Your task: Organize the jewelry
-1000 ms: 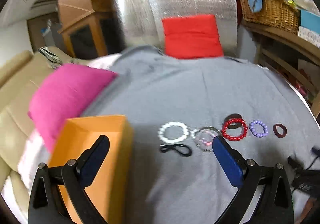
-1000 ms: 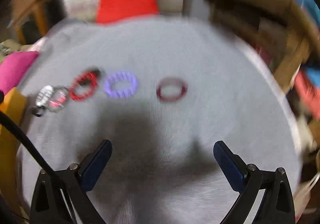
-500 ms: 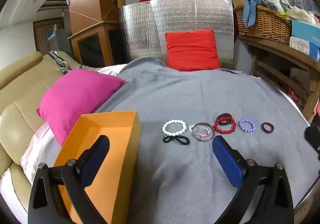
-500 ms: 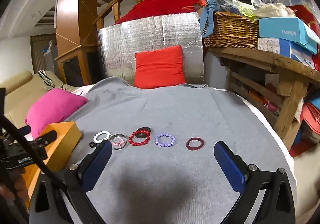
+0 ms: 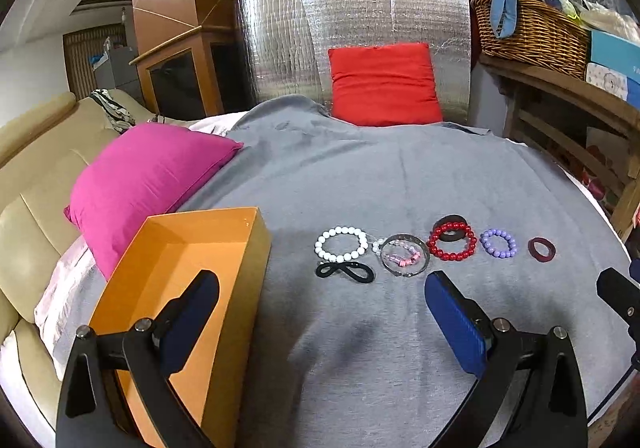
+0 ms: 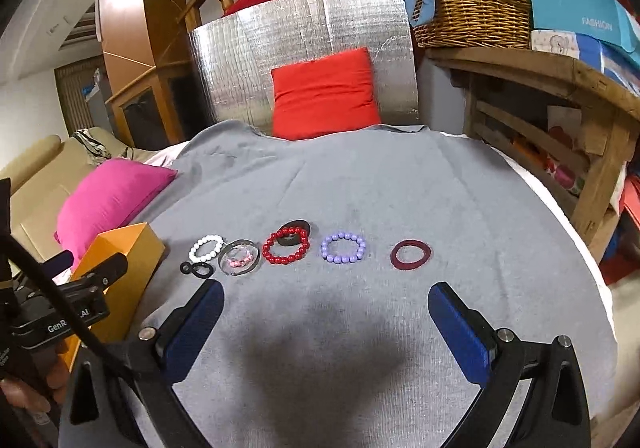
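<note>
A row of bracelets lies on the grey cloth: white beads, a black twisted band, a clear bangle, red beads on a black ring, purple beads and a dark red ring. An open orange box stands at the left. My left gripper is open and empty, short of the row. My right gripper is open and empty, short of the purple beads and dark red ring.
A pink pillow lies left behind the box, on a beige sofa. A red cushion leans on a silver foil panel at the back. A wooden shelf with a wicker basket stands at the right.
Both grippers have pulled back and risen, so the whole row and the room come into view. The motion blur is gone. The jewelry has not moved.
</note>
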Motion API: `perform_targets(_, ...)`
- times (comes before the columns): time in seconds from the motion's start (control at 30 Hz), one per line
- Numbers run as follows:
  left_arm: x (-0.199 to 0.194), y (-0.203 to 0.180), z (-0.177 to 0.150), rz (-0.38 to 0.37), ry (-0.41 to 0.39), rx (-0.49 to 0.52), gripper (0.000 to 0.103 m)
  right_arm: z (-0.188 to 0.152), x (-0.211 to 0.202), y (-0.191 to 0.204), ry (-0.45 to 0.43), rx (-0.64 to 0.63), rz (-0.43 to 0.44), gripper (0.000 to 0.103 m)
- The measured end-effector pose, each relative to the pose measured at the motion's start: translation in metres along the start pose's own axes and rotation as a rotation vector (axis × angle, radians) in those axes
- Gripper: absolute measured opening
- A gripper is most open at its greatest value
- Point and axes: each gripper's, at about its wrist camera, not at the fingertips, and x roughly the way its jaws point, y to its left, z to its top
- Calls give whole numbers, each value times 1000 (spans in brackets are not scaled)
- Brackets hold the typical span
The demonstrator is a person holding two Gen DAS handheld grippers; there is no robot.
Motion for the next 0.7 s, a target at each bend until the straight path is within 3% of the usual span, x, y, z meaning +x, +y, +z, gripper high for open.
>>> perform_targets(0.7,8,-21,0,-37,9,13,102,0,3,-31,35,92,-6,103)
